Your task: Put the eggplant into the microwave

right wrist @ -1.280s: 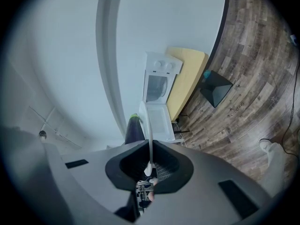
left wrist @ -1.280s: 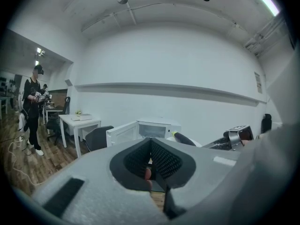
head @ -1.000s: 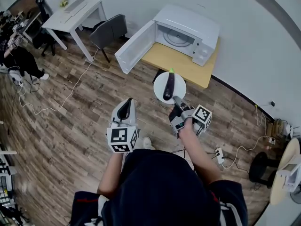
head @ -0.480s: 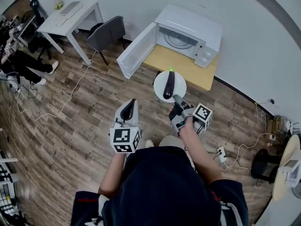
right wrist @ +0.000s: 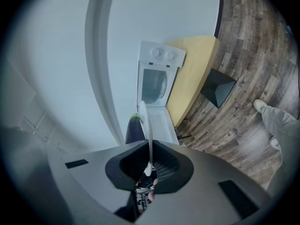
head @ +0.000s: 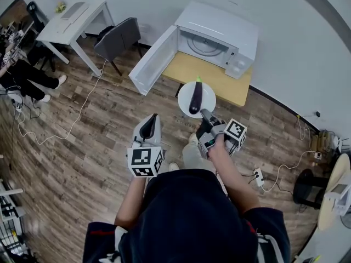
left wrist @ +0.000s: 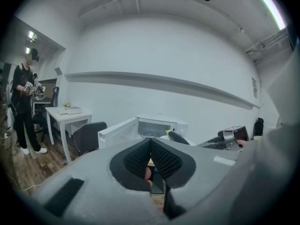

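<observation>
Plainly, a round white plate is pinched at its rim by the right gripper, whose ribbed black pads are closed on the thin, smooth edge. In the right gripper view the plate is seen edge-on between the jaws.

The eggplant is carried on that plate, in front of the microwave. It appears over the near edge of the yellow wooden table on which the microwave is set. The eggplant is long, slender, glossy and dark purple, with a small green cap. Its long axis is laid roughly in line with the microwave's open cavity. The green stem end is pointed toward the microwave and the rounded end back toward the right gripper.

The microwave is a boxy white unit with two round knobs. Its door is swung wide open at its left side, and a round glass turntable is seen inside.

The left gripper is held farther from the microwave than the plate, off to the plate's left. Its textured pads are pressed together with nothing between them.
</observation>
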